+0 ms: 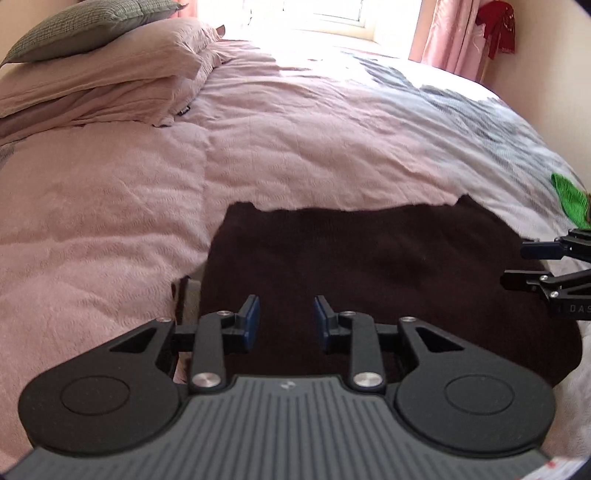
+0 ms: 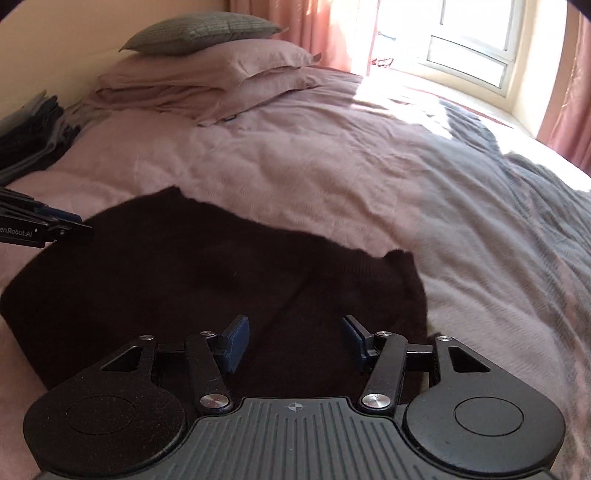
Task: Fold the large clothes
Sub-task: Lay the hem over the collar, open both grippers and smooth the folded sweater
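Note:
A dark brown knit garment [image 1: 388, 266] [image 2: 177, 273] lies folded flat on the pink bedcover. My left gripper [image 1: 286, 319] hovers open over its near left part, nothing between the blue pads. My right gripper [image 2: 293, 341] is open above the garment's near right part, also empty. In the left wrist view the right gripper [image 1: 513, 266] reaches in from the right edge over the garment's right side. In the right wrist view the left gripper [image 2: 79, 227] enters from the left edge over the garment's far left corner.
Pink pillows [image 1: 103, 85] [image 2: 207, 77] with a grey-green cushion [image 2: 199, 31] are stacked at the head of the bed. A grey blanket [image 2: 517, 229] covers the right side. A pile of dark folded clothes [image 2: 29, 125] sits far left. Something green [image 1: 570, 199] lies at the right.

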Demonstrator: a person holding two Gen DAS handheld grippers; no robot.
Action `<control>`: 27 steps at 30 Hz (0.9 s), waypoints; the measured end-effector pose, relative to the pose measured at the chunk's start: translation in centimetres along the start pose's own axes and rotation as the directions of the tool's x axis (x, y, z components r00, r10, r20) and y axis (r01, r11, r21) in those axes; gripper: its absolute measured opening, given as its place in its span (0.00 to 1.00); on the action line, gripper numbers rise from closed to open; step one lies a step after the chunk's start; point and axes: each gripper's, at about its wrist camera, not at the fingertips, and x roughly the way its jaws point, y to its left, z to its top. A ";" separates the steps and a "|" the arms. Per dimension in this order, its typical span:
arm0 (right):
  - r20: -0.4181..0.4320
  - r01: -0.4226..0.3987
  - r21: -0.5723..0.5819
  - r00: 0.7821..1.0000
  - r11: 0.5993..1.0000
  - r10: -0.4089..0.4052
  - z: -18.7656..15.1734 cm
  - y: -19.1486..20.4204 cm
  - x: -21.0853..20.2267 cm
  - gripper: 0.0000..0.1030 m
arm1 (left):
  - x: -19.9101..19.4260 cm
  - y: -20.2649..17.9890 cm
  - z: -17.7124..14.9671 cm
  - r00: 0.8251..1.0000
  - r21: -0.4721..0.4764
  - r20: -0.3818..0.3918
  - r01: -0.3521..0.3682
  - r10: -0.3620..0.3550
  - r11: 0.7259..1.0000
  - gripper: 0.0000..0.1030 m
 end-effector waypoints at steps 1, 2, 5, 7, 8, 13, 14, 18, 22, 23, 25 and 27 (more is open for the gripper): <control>-0.014 0.019 -0.011 1.000 1.000 -0.019 -0.9 -0.8 0.7 0.50 | 1.1 -0.1 -0.9 0.999 0.012 -0.019 -0.028 0.028 1.000 0.28; 0.002 0.026 -0.012 1.000 1.000 -0.026 -2.0 -2.1 1.1 0.50 | 2.2 0.1 -1.6 0.996 0.026 -0.042 -0.076 0.077 0.997 0.26; 0.024 -0.004 0.032 1.000 0.999 0.003 -3.0 -5.6 0.5 0.48 | 3.7 2.3 -3.0 0.991 -0.006 -0.033 -0.129 0.129 0.992 0.25; 0.005 0.047 0.025 0.999 0.999 -0.047 -2.5 -6.1 -0.5 0.46 | 3.2 3.1 -2.5 0.991 -0.041 -0.036 -0.128 0.126 0.991 0.17; -0.010 0.093 0.023 0.996 0.995 -0.092 -2.3 -6.1 -1.0 0.46 | 2.7 3.1 -2.3 0.988 -0.035 -0.035 -0.151 0.150 0.988 0.11; 0.058 0.057 0.095 0.996 0.994 -0.063 -2.4 -3.8 -6.6 0.47 | -2.0 2.0 -2.4 0.986 -0.106 -0.015 -0.167 0.166 0.980 0.13; 0.072 0.036 0.087 0.997 0.996 -0.042 -2.7 -2.7 -7.4 0.47 | -3.1 1.2 -2.9 0.987 -0.106 -0.003 -0.158 0.158 0.982 0.13; 0.011 0.007 0.027 1.000 1.000 -0.007 -4.5 0.9 -7.0 0.47 | -5.1 -2.4 -5.3 0.993 -0.058 -0.008 -0.119 0.119 0.991 0.16; -0.093 0.052 0.004 0.994 0.999 -0.051 -6.4 1.0 -5.0 0.46 | -2.8 -3.1 -7.8 0.982 -0.067 -0.110 -0.162 0.154 0.984 0.21; -0.087 0.046 0.024 0.995 0.999 -0.043 -6.1 0.9 -5.6 0.46 | -2.8 -3.1 -8.0 0.981 -0.074 -0.111 -0.165 0.156 0.984 0.21; -0.068 0.021 0.089 0.998 0.996 -0.015 -5.4 0.3 -6.7 0.46 | -3.4 -3.1 -7.8 0.983 -0.076 -0.094 -0.163 0.156 0.984 0.20; -0.039 0.009 0.188 0.999 0.982 -0.002 -4.8 -1.0 -7.3 0.46 | -3.8 -3.2 -7.6 0.984 -0.080 -0.086 -0.164 0.157 0.983 0.21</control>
